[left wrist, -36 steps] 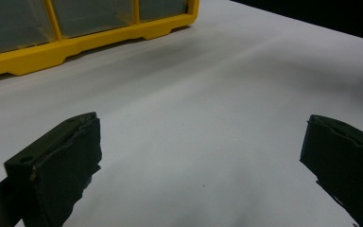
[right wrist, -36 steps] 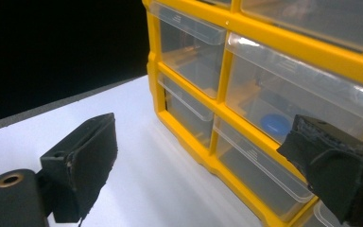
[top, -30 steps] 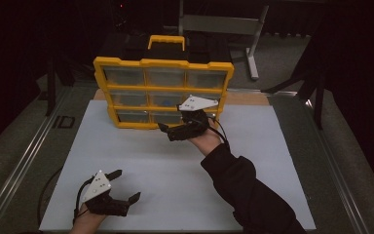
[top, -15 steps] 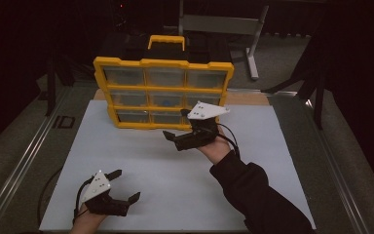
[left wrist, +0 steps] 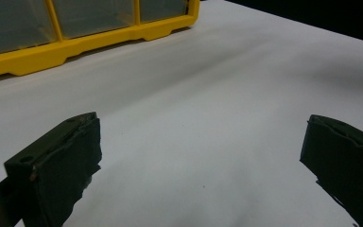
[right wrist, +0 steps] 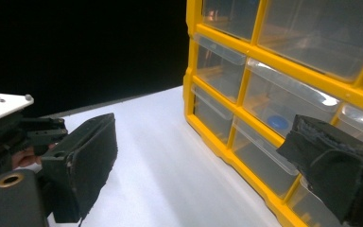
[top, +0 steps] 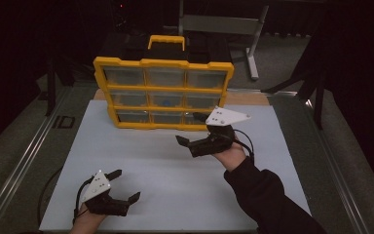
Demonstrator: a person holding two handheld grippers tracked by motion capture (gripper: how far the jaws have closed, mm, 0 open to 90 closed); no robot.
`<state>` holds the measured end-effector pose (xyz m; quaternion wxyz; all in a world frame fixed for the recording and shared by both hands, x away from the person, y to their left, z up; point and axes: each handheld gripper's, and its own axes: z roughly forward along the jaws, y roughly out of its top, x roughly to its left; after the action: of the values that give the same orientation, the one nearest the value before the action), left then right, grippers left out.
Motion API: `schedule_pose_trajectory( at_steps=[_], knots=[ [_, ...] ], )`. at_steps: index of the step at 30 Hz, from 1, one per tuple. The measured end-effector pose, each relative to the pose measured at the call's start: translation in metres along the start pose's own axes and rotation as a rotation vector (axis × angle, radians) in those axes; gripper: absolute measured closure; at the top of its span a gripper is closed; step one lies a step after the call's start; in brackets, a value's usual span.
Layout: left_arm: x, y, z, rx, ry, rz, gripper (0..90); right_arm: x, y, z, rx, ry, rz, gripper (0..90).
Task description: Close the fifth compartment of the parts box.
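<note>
A yellow organizer (top: 163, 92) with nine clear drawers stands upright at the far edge of the white mat (top: 175, 175). A small blue item (top: 167, 103) lies in its middle drawer, and this blue item (right wrist: 277, 121) also appears in the right gripper view. My right gripper (top: 187, 127) hovers open in front of the organizer's lower right drawers, a little apart from them, jaws pointing left. Nothing sits between the jaws of the right gripper (right wrist: 203, 165), which flank the organizer (right wrist: 283, 94). My left gripper (top: 128, 184) rests low at the mat's near left, open and empty. Before the left gripper (left wrist: 203, 161) is bare mat, with the organizer's base (left wrist: 75, 42) farther off.
The mat lies on a table with metal rails (top: 24, 161) along both sides. A grey metal stand (top: 224, 24) is behind the organizer. My left gripper's white plate (right wrist: 0, 106) shows at the left of the right gripper view.
My right gripper has drawn back from the organizer's front, toward me and slightly right, still open. The left gripper has stayed in place.
</note>
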<state>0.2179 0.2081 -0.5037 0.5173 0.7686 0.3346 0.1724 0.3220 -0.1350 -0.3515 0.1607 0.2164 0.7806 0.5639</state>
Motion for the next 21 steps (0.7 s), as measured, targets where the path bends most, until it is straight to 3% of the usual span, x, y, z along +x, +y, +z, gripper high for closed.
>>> schedule_pose_trajectory(
  at_steps=[10,21],
  knots=[
    [0.0,0.0,0.0,-0.001,-0.003,0.003,0.0,0.001,-0.01,-0.028,-0.015,-0.033,-0.006,9.5],
    [0.0,0.0,0.0,-0.002,-0.003,0.003,0.0,-0.002,-0.037,-0.054,-0.034,-0.067,0.006,9.4]
  ],
)
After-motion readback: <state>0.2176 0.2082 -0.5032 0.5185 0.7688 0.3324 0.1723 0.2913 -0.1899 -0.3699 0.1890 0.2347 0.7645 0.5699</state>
